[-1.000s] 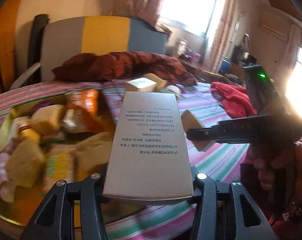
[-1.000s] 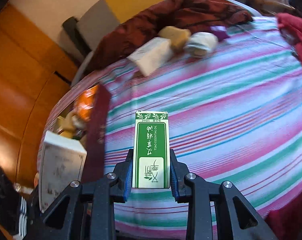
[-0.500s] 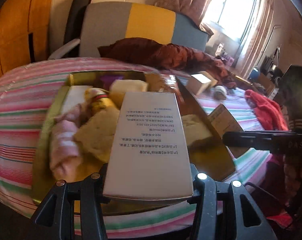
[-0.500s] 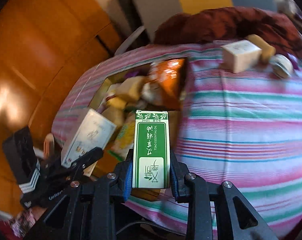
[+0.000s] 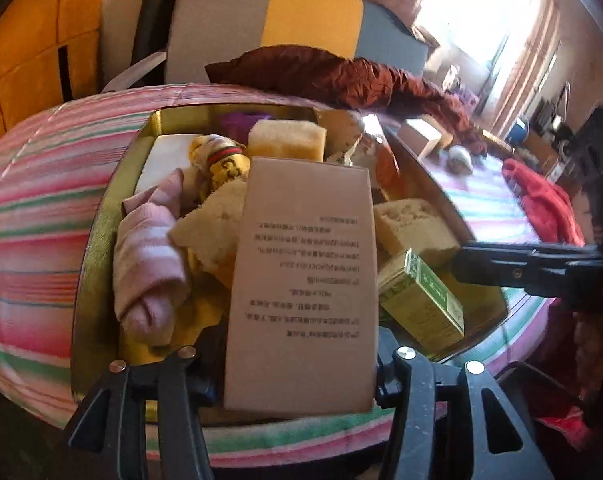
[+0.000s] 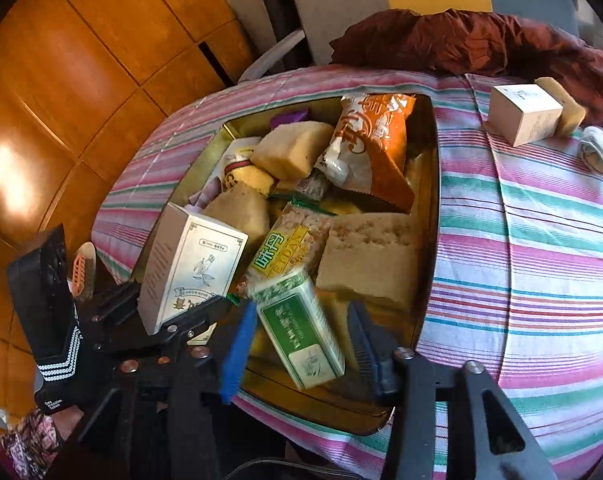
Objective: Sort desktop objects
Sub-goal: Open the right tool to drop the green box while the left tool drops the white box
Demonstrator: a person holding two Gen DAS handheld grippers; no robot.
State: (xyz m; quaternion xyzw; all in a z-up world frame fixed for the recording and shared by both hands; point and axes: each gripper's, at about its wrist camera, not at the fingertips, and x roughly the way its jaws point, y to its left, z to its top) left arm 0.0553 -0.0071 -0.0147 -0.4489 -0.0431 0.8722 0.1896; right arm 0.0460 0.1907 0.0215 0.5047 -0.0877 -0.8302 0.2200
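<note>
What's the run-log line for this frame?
right hand-held gripper: opening, green box released into gold tin | left hand-held gripper: opening, beige carton between jaws above tin

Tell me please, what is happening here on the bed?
A person is sorting small things into a gold tin on the striped bedspread. The right gripper is opening its jaws, and the green box lies loose between them in the tin. The left gripper holds a beige box over the tin, its jaws opening.

Shiny gold metal tin (image 6: 431, 216), matt cardboard box (image 5: 301, 280), striped cloth (image 6: 541, 240)
</note>
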